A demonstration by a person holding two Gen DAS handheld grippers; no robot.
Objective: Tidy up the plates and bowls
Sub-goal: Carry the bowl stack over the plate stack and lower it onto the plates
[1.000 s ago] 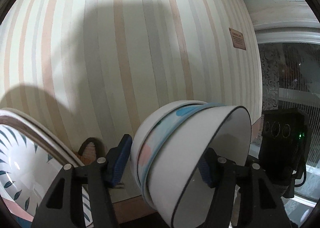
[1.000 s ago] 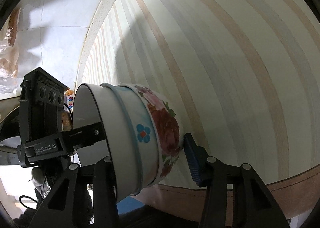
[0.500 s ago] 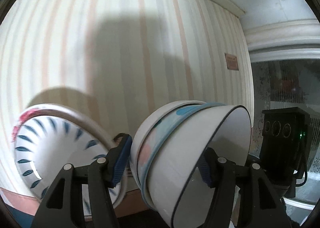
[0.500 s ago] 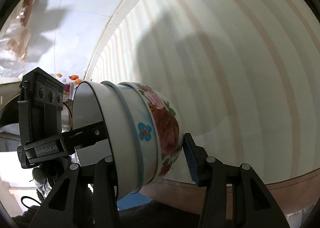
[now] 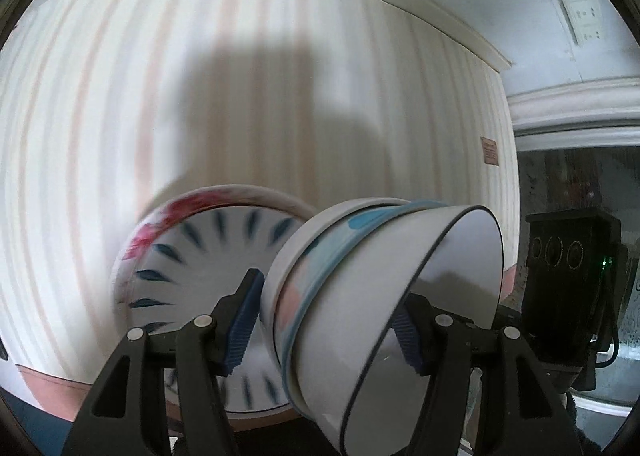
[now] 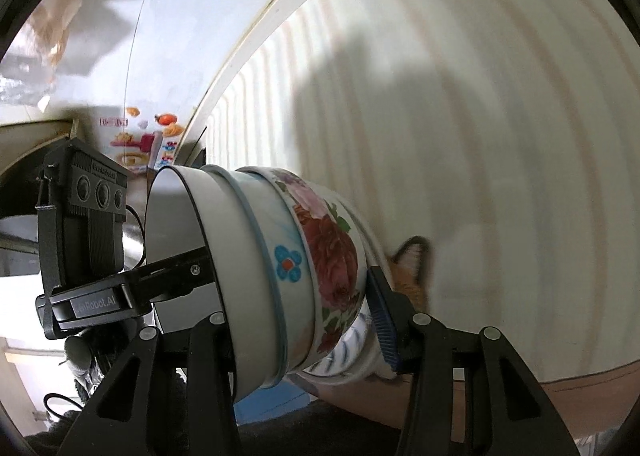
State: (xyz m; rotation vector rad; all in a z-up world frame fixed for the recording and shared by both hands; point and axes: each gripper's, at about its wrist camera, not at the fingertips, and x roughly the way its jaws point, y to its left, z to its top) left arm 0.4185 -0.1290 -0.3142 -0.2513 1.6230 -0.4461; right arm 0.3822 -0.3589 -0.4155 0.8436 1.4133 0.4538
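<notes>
A stack of three nested bowls [image 5: 360, 276] hangs tilted on its side in the air, carried by both grippers at once. The outer bowl is white with red flowers [image 6: 332, 256], the middle one has a blue rim, and the inner one is white with a dark rim. My left gripper [image 5: 328, 320] is shut on the stack, one pad on the outer bowl's bottom and one inside the inner bowl. My right gripper [image 6: 300, 320] is shut on it the same way from the opposite side. Behind and below stands a pile of plates [image 5: 192, 280] with blue leaf marks and a red flower rim.
A striped wall [image 5: 240, 96] with a pink skirting board [image 5: 52, 384] fills the background. A glass door [image 5: 580, 184] is at the right, wall sockets [image 5: 576, 4] above it. An orange furry ear-like shape [image 6: 412, 268] shows beyond the plates.
Both grippers have risen and swung along the wall with the bowl stack between them. The pile of plates has slid from the left edge toward the middle of the left wrist view.
</notes>
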